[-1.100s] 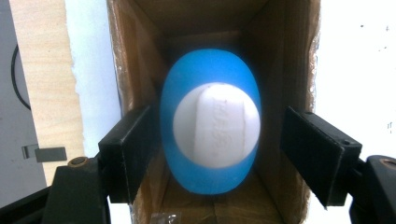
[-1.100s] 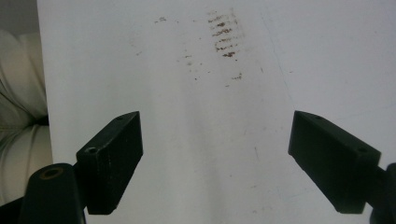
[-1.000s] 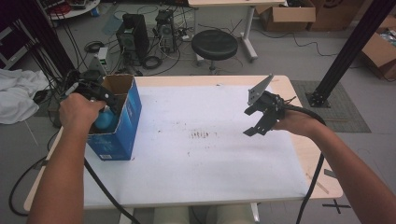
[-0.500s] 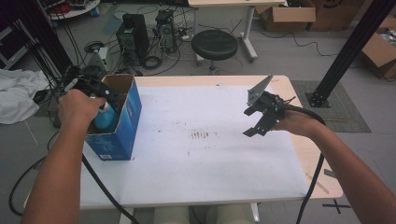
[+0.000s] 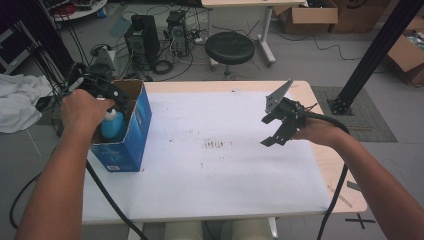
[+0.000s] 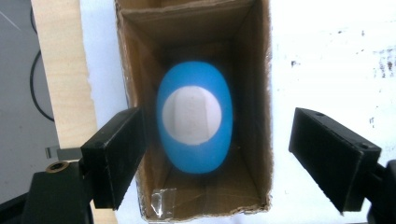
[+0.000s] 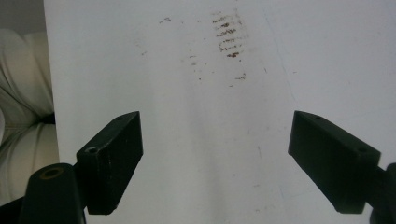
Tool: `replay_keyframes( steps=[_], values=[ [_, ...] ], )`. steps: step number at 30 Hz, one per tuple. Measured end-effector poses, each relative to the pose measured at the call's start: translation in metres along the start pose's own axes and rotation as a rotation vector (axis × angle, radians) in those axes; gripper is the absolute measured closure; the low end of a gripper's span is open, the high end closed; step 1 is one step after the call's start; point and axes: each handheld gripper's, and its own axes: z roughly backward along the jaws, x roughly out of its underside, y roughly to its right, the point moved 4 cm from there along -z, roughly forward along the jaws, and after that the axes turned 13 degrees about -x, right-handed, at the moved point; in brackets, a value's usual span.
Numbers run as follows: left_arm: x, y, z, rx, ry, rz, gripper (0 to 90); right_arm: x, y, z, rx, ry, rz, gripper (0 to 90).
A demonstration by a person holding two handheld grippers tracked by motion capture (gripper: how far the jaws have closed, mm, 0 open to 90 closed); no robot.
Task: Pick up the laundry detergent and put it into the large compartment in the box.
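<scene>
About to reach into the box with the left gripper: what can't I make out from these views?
- Blue bottle: blurred in the left gripper view, cap detail unreadable.
- Bottle's lower body: hidden by the box wall in the high view.
- Left gripper: its tips hidden behind the hand there.

Your left gripper [image 5: 117,97] rises a little and draws back toward the far left rim of the cardboard box [image 5: 135,135]. Its jaws now stand wide apart above the box opening, clear of the blue bottle [image 6: 194,123], which sits inside the box, released, with more of it showing below your hand.
</scene>
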Motion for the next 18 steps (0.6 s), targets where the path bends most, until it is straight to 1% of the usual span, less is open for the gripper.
replay_keyframes(
  steps=[5,7,8,13,18],
  values=[
    [-0.002,0.006,0.004,0.004,0.014,-0.024,19.4,-0.001,0.0,-0.001,-0.001,0.0,0.001,17.5],
    [-0.002,0.009,0.006,0.009,0.012,-0.038,19.3,-0.001,0.0,-0.001,-0.002,-0.001,-0.002,17.6],
    [-0.002,0.009,0.006,0.009,0.012,-0.038,19.3,-0.001,0.0,-0.001,-0.002,-0.001,-0.002,17.6],
    [-0.004,0.019,0.012,0.014,0.027,-0.08,19.4,-0.001,0.0,-0.001,-0.001,-0.006,-0.005,17.6],
    [-0.005,0.031,0.022,0.019,0.061,-0.127,19.4,-0.001,0.0,-0.001,-0.001,-0.01,-0.005,17.6]
  ],
)
